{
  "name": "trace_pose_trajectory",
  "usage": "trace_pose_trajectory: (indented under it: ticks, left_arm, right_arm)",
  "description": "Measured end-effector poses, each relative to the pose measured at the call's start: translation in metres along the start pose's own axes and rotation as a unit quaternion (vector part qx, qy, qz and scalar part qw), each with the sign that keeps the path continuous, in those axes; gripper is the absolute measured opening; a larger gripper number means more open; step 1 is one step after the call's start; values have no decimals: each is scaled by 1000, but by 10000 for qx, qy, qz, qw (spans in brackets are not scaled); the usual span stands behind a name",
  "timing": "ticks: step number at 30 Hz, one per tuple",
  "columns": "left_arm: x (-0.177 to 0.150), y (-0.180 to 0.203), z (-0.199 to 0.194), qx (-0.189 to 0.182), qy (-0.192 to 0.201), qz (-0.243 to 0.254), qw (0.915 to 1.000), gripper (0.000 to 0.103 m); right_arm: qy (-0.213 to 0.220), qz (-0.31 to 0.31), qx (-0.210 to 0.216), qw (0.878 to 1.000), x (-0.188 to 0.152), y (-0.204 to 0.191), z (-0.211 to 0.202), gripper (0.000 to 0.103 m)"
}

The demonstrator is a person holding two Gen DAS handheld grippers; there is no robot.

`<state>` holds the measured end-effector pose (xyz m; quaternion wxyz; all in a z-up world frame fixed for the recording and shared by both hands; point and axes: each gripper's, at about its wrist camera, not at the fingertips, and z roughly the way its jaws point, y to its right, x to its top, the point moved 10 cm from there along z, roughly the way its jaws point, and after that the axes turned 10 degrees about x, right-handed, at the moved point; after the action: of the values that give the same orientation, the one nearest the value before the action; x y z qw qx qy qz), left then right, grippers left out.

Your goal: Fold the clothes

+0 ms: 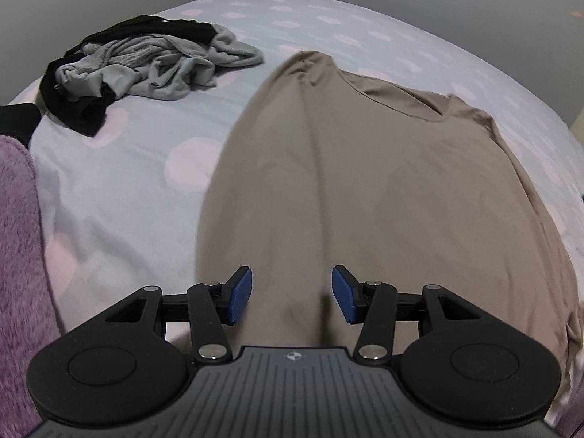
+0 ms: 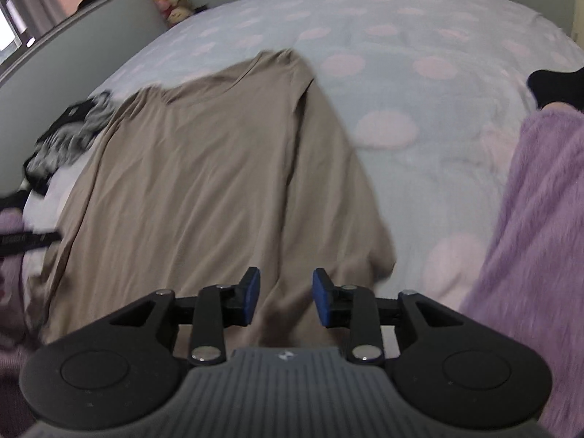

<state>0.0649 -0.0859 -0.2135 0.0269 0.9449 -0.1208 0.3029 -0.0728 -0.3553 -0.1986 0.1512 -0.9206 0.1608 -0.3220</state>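
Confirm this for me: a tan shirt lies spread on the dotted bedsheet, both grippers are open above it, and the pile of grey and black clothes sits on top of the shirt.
Not quite. The pile of grey and black clothes lies on the dotted bedsheet beside the tan shirt, apart from it, as the left wrist view shows. The rest holds: left gripper and right gripper are open above the shirt.

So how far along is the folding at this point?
Done: the tan shirt lies spread on the bed, both sides seemingly folded in. In hand: nothing; the left gripper and right gripper are open over its near end. Left: folding it lengthwise, then the grey and black pile.
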Motion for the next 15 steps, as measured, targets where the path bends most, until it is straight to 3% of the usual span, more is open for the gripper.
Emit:
trace_pose_trajectory:
  ticks: [6, 8, 9, 15]
  left_arm:
    - [-5, 7, -7, -116, 79, 108, 9998, 47]
    - [-4, 3, -10, -120, 118, 20, 9999, 47]
    - [-3, 0, -11, -125, 138, -35, 9998, 47]
    - [-2, -9, -12, -159, 111, -249, 9995, 47]
  right_arm:
    - [-359, -373, -310, 9982, -15, -8, 11, 39]
    - [-467, -393, -434, 9972, -17, -6, 15, 8]
    - [-484, -375, -455, 9971, -18, -4, 14, 4]
    - [215, -246, -770, 9965, 23, 16, -27, 3]
